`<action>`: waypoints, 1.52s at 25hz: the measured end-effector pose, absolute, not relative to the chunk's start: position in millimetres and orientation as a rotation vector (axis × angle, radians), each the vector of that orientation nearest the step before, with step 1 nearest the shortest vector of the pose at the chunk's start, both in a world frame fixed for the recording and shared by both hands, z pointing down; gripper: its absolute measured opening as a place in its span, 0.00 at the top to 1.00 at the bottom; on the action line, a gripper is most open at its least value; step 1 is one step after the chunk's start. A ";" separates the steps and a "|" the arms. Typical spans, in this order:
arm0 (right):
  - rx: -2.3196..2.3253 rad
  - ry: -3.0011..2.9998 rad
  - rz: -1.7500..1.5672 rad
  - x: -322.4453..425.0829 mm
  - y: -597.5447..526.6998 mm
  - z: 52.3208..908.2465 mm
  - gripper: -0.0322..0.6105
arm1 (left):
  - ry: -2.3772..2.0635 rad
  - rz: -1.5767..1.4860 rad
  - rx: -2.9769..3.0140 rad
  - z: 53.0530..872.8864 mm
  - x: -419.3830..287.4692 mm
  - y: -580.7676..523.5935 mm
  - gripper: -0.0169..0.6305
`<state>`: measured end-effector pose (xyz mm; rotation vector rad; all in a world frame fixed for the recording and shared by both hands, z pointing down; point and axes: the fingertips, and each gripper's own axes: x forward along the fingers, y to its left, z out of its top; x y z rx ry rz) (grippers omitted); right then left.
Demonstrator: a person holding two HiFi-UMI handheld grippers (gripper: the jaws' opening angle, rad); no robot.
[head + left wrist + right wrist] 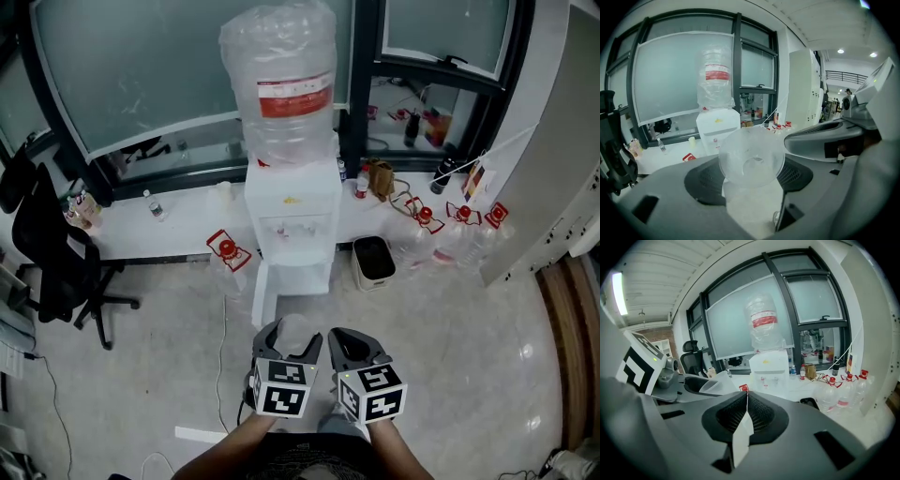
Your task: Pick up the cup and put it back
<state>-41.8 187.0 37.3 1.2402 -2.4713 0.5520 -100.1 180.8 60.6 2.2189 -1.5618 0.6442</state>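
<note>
Pinching the clear cup (pixel 751 159) in the jaws of my left gripper (pixel 286 345), I judge the pickup done. My right gripper (pixel 356 349) is pressed together, empty. Putting it back, perhaps by the water dispenser (pixel 292 211) at twelve o'clock, is left.

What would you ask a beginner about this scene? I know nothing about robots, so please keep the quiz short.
1. Which gripper holds the clear cup? A) left B) right C) neither
2. True or false: the right gripper has its jaws shut with nothing between them.
3. Fill in: the big bottle stands on top of the white ____.
Key: 1 A, the left gripper; 2 true; 3 water dispenser.
</note>
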 end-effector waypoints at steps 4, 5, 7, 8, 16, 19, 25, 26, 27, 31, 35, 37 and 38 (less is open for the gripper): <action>1.183 -2.492 0.570 -25.6 162.4 41.2 0.92 | -1.587 0.658 2.179 63.5 -80.9 161.0 0.48; 1.165 -2.499 0.572 -22.5 157.6 42.3 0.92 | -1.595 0.662 2.168 64.6 -76.9 156.5 0.48; 1.132 -2.511 0.571 -15.7 148.5 44.1 0.92 | -1.617 0.667 2.151 66.1 -69.0 147.4 0.48; 1.118 -2.517 0.569 -11.8 144.1 44.9 0.92 | -1.627 0.669 2.143 66.8 -64.8 142.9 0.48; 1.042 -2.548 0.549 16.2 118.7 47.2 0.92 | -1.684 0.683 2.086 72.6 -39.5 122.9 0.48; 1.032 -2.558 0.561 21.8 115.2 50.4 0.92 | -1.695 0.697 2.073 75.6 -35.7 122.4 0.48; 1.009 -2.576 0.567 21.3 108.1 51.9 0.92 | -1.717 0.715 2.058 77.1 -35.2 114.8 0.48; 1.010 -2.578 0.565 21.0 106.4 52.1 0.92 | -1.719 0.718 2.057 78.0 -35.4 112.9 0.48; 1.012 -2.581 0.564 20.7 103.8 52.2 0.92 | -1.719 0.719 2.056 79.2 -35.6 110.5 0.48; 1.016 -2.586 0.561 18.4 89.7 54.7 0.92 | -1.714 0.731 2.055 85.3 -36.4 97.7 0.48; 1.018 -2.579 0.557 10.4 72.9 62.5 0.92 | -1.708 0.726 2.063 95.0 -41.9 78.1 0.48; 1.022 -2.571 0.556 7.0 63.9 67.3 0.92 | -1.692 0.723 2.069 101.4 -42.6 67.9 0.48; 1.024 -2.567 0.555 5.4 58.4 69.7 0.92 | -1.686 0.723 2.072 104.1 -43.1 62.3 0.48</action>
